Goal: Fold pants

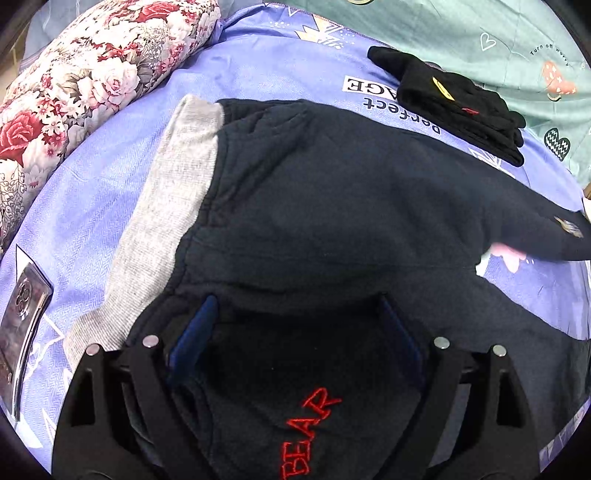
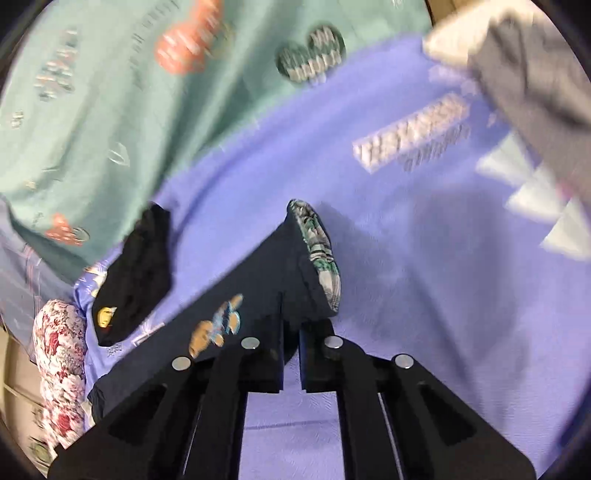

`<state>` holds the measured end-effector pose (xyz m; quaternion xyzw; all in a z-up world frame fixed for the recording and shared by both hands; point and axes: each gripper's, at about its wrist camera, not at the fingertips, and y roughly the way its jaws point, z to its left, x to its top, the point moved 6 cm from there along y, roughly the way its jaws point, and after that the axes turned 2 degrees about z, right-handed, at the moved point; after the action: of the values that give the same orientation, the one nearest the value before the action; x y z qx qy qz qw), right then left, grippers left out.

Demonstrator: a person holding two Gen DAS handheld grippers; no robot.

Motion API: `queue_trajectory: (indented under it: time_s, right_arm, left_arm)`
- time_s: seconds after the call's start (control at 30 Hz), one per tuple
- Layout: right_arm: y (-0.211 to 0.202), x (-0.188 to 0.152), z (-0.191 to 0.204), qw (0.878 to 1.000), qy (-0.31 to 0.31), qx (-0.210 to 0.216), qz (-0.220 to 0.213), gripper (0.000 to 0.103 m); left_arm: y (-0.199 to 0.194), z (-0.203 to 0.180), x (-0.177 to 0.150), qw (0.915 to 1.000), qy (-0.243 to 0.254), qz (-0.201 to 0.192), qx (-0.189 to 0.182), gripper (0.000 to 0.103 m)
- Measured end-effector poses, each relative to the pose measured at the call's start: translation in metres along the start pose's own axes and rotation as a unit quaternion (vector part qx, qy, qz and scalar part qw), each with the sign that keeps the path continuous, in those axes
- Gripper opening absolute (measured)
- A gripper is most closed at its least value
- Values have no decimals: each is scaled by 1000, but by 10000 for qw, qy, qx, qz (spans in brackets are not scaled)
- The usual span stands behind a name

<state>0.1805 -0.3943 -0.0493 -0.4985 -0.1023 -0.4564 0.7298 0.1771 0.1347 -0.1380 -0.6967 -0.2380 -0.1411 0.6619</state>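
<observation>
We take the dark navy pants (image 1: 325,199) as our landmark: they lie spread across the purple bedsheet (image 1: 110,177), their grey waistband (image 1: 173,192) turned toward the floral pillow (image 1: 81,74).

Our left gripper (image 1: 299,332) hovers over the near part of the pants, its two blue-padded fingers (image 1: 195,332) standing wide apart with dark fabric and red "BEAR" embroidery (image 1: 306,432) lying between and below them. We cannot see any cloth pinched there.

Beyond the pants, on their far side from us, a folded black garment (image 1: 454,99) with a small yellow patch rests on the sheet, close to the edge of a mint-green blanket (image 1: 461,29). Off the waistband side, a shiny silver-edged flat object (image 1: 22,317) lies on the sheet.

Our right gripper (image 2: 291,314) has its fingers drawn nearly together on the cuff end of one pant leg (image 2: 258,280), where a plaid lining (image 2: 321,251) shows at the hem. The right view is blurred, so the grip looks firm but we judge it only as probable. A pale embroidered patch (image 2: 218,325) sits on the leg just beside the gripper.
</observation>
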Motion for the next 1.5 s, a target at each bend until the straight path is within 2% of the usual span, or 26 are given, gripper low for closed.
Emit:
queue_trajectory:
  time_s: [0.1,0.17,0.23,0.27,0.3,0.33,0.37,0.43,0.5,0.6,0.63,0.73,0.8,0.93,0.97,1.03,1.07,1.2,1.23,1.27,1.33,1.37,1.4,1.43,1.5]
  right_arm:
    - [-12,-2,-15,9995,-167,-251,51,5]
    - [11,-17,-29,9968,-309,-482,556,5]
    - [40,-38,-47,9856,-528,-1050,1215,11]
    - [41,-40,-50,9871,-487,-985,1165,15]
    - [35,-38,-55,9883,-322,-1095,1013,29]
    - [30,-36,-60,9874,-190,-1289,898,36]
    - [21,-31,-65,9838,-44,-1666,663,45]
    - [6,-25,-63,9796,38,-1999,214,46]
    - [4,-26,-27,9845,-395,-1711,20,46]
    - [20,-43,46,9852,-1345,-1060,106,46]
    - [35,-58,83,9821,-1727,-670,353,45]
    - [72,-92,143,9722,-2100,35,1037,45]
    - [97,-112,168,9636,-2239,246,1438,47]
    - [124,-145,194,9462,-2080,1096,2223,49]
    - [128,-150,198,9435,-2131,1140,2267,49]
    - [130,-150,202,9389,-2522,1064,2088,48]
    - [130,-145,200,9401,-2554,979,2037,48]
    - [138,-97,166,9638,-1915,589,1759,46]
    - [138,-83,151,9720,-1705,258,1594,45]
    - [135,-71,139,9760,-1648,-218,1404,38]
    - [125,-64,132,9701,-1865,-1128,1065,41]
    - [120,-68,141,9670,-2111,-980,1034,41]
    - [119,-77,155,9632,-2356,-601,1146,46]
    - [117,-90,168,9564,-2580,-188,1355,50]
    - [118,-110,177,9429,-2836,134,1739,53]
  left_arm:
    - [0,-1,1,9999,106,80,-33,88]
    - [0,-1,4,9996,200,194,-41,88]
    - [-1,-1,7,9991,275,321,-70,88]
    - [-4,0,9,9989,308,341,-74,88]
    - [-11,4,13,9988,376,299,-42,88]
    - [-16,6,16,9989,419,231,1,88]
    - [-26,12,21,9988,473,113,67,89]
    - [-36,21,30,9988,462,-22,127,92]
    - [-42,31,42,9988,405,-129,252,92]
    - [-38,35,67,9971,512,-255,509,92]
    - [-34,32,76,9966,563,-289,529,92]
    - [-13,21,100,9942,784,-245,695,92]
    - [4,25,111,9936,749,-71,845,92]
    - [30,35,117,9952,555,328,732,93]
    - [35,38,118,9950,581,323,751,94]
    - [42,40,120,9943,644,338,779,97]
    - [46,41,122,9936,692,336,830,99]
    - [57,45,135,9945,705,269,732,101]
    - [60,48,138,9953,640,305,661,101]
    - [62,52,140,9961,518,389,595,101]
    - [62,56,141,9960,303,617,578,101]
    - [57,54,141,9953,279,656,652,101]
    - [51,48,141,9943,439,614,749,101]
    - [44,39,142,9920,777,518,847,101]
    - [34,26,142,9857,1311,327,1011,101]
